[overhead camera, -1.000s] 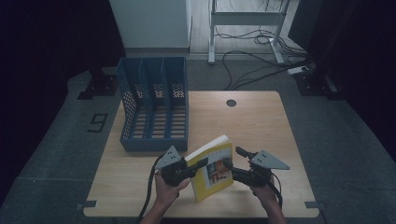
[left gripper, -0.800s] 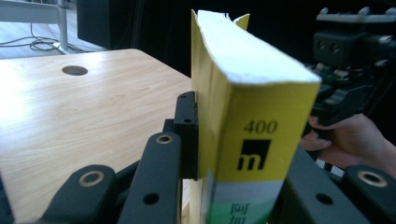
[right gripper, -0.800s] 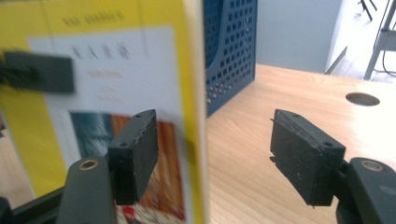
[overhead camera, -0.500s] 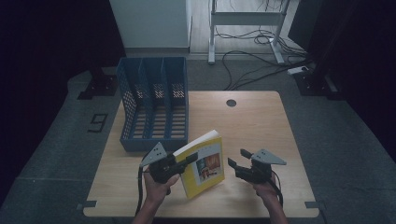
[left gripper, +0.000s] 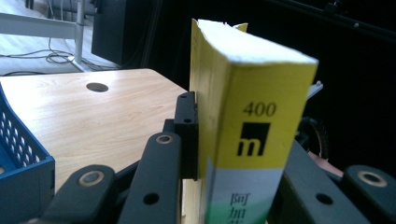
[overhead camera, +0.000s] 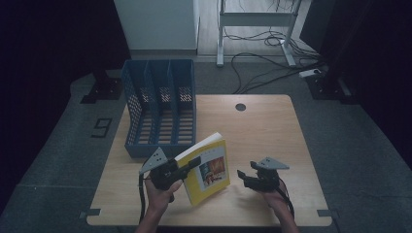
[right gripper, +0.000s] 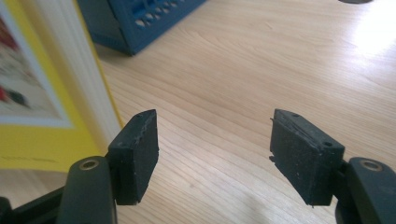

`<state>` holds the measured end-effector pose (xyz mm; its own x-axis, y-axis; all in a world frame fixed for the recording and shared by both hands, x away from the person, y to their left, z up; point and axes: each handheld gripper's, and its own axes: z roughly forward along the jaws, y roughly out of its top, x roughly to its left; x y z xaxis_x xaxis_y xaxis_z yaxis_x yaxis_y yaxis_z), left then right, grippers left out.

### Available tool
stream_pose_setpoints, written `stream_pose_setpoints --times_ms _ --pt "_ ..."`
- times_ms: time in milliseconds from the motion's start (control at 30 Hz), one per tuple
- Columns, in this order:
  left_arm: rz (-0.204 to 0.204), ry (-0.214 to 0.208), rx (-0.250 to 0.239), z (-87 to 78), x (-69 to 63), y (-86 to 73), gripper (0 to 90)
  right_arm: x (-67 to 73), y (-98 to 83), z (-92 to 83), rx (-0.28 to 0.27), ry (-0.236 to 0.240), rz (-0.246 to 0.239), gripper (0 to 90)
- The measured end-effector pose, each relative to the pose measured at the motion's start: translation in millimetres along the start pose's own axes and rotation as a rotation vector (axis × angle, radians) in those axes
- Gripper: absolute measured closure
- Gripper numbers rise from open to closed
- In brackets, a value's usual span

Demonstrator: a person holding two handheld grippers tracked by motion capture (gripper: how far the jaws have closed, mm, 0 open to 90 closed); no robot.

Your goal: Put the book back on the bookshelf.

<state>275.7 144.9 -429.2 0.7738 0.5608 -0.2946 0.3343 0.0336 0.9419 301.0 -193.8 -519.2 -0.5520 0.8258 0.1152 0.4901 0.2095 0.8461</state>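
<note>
Wooden table [overhead camera: 272, 126] under dim light, blue file rack [overhead camera: 160, 107] up at ten o'clock. At six o'clock the yellow book [overhead camera: 206, 167] stands tilted, clamped at its spine edge by the left gripper [overhead camera: 187, 165]. It looks thick, stiff and fairly heavy with glossy covers, so grip near the spine. Right gripper [overhead camera: 245, 177], at four o'clock, is parted and empty.

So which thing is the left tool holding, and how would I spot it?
Start at the wooden table and find the blue file rack at its back left. Just in front of the rack, the left tool grips a book by its spine, off the table. It is the one bright yellow thing, thick, with a picture on its cover.
</note>
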Motion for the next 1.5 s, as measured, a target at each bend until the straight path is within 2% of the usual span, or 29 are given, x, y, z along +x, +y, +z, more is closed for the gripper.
stream_pose_setpoints --times_ms 100,133,167,200,267,367,567,667,800,1100,1233,1367,1500 --pt "-0.007 0.021 -0.007 0.1 -1.4 3.4 75.5 -0.3 -1.3 2.8 0.006 0.003 0.001 31.6" --pt "-0.02 0.046 -0.022 0.0 -2.5 5.6 75.5 0.0 -1.3 3.6 0.013 -0.004 -0.002 31.6" --pt "-0.02 0.046 -0.022 0.0 -2.5 5.6 75.5 0.2 -1.4 3.6 0.014 -0.01 -0.006 31.5" --pt "-0.031 0.064 -0.031 0.5 -3.3 9.0 75.5 0.2 -1.8 3.3 0.015 -0.015 -0.006 31.6" --pt "-0.034 0.07 -0.032 0.8 -3.6 11.1 75.5 -0.2 -2.4 3.3 0.016 -0.013 -0.003 31.6" --pt "-0.036 0.084 -0.038 0.9 -4.3 16.6 75.5 -3.1 -5.5 5.0 0.037 -0.036 -0.007 31.6" --pt "-0.058 0.116 -0.052 -1.7 -4.2 24.3 75.5 -9.9 -8.6 9.6 0.067 -0.057 0.016 31.6" --pt "-0.047 0.139 -0.037 -5.5 -4.3 33.8 75.5 -14.5 -8.7 13.2 0.083 -0.074 0.032 31.8" --pt "-0.03 0.166 -0.049 -11.0 -6.9 44.0 75.5 -15.1 -11.5 16.9 0.113 -0.101 0.028 31.6" --pt "-0.022 0.17 -0.071 -23.4 -10.7 60.6 75.6 -16.7 -13.4 22.9 0.135 -0.119 0.025 31.5" --pt "-0.025 0.175 -0.083 -28.5 -7.6 65.4 75.6 -18.7 -16.8 28.2 0.16 -0.134 0.023 31.2" --pt "-0.044 0.173 -0.082 -32.2 -2.7 70.0 75.6 -17.5 -17.7 28.6 0.162 -0.142 0.023 31.2" --pt "-0.045 0.185 -0.074 -35.2 1.1 76.1 75.6 -16.4 -19.1 28.3 0.164 -0.16 0.011 31.1"
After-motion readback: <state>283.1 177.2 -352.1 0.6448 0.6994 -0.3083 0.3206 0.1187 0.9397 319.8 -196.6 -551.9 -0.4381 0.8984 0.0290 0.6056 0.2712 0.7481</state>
